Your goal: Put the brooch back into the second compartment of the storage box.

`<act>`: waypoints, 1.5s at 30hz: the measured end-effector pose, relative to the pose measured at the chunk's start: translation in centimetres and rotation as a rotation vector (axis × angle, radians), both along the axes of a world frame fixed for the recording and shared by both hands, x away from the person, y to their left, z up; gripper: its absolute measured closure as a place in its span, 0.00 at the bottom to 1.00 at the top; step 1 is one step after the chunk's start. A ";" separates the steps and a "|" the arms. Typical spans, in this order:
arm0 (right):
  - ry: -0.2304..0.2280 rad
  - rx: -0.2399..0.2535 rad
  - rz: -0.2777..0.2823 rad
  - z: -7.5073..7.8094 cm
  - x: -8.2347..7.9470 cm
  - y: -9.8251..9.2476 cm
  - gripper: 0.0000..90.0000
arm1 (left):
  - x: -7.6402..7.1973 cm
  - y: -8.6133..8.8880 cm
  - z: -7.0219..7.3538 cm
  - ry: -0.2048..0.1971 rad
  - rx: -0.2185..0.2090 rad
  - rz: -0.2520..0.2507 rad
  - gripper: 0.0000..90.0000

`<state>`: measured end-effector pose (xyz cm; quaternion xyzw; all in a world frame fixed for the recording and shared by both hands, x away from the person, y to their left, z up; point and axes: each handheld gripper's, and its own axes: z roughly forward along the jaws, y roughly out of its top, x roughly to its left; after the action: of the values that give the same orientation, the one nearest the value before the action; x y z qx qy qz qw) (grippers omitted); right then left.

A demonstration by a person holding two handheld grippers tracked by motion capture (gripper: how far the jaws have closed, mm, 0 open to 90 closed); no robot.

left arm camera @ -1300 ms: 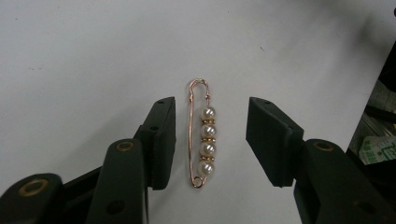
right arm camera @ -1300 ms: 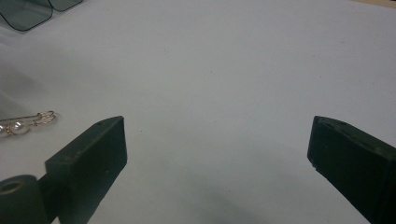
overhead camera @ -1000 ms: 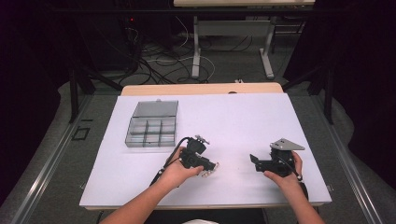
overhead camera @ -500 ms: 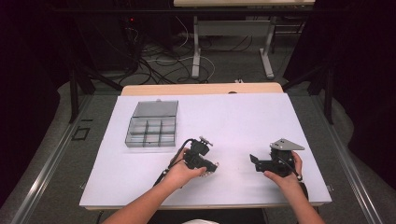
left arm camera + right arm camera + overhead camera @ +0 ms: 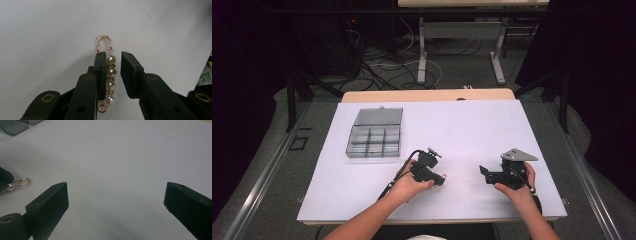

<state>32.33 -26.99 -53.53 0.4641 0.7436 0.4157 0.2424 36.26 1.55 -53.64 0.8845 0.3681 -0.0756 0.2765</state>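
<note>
on the left of the counter point(image 5: 492, 125) stands a clear box point(image 5: 375, 133) with small compartments; its lid looks to be open behind it, and i cannot tell if anything is inside.

to the right of it, near the front edge, the left gripper point(image 5: 111, 72) is low over the white surface. between its fingers point(image 5: 100, 75) lies a pin point(image 5: 109, 75) with four pearls and a gold hook at the far end. the fingers are parted, not clenched: the left one touches or almost touches the pearls, the right one is apart from them. the pin is on the counter, along the fingers and not across them.

in my judgement the step in hand is to grasp this pin, perhaps to carry it to the box. to do it well, keep the gripper low so that both fingers meet the pearls at their middle, and close slowly, because round pearls can roll or slip out. center the gripper a little, so the pin is not pushed sideways by one finger first.

farther right, the right gripper point(image 5: 116, 202) is released, wide open over bare counter and grasping nothing. in its view the pin's ring point(image 5: 24, 181) shows at the left edge.
</note>
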 end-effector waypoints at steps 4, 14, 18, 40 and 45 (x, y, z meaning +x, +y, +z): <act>0.001 0.007 -0.010 0.0 0.0 0.1 0.06 | -0.1 -0.1 -0.1 -0.006 0.017 -0.009 0.85; 0.005 0.006 0.005 0.0 0.0 0.1 0.06 | -0.3 -0.2 -0.1 -0.022 0.027 -0.016 0.87; 0.002 0.001 0.006 0.0 0.0 0.0 0.06 | -0.3 -0.3 0.0 -0.025 0.030 -0.019 0.88; -0.002 -0.001 -0.001 -0.1 0.1 0.0 0.06 | -0.3 0.0 0.5 -0.043 0.025 -0.026 0.88; 0.000 0.000 0.000 -0.1 0.0 0.0 0.07 | -0.3 0.1 0.6 -0.052 0.031 -0.028 0.88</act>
<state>32.37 -26.98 -53.63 0.4640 0.7438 0.4156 0.2425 35.99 1.66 -53.01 0.8954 0.3497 -0.0508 0.2710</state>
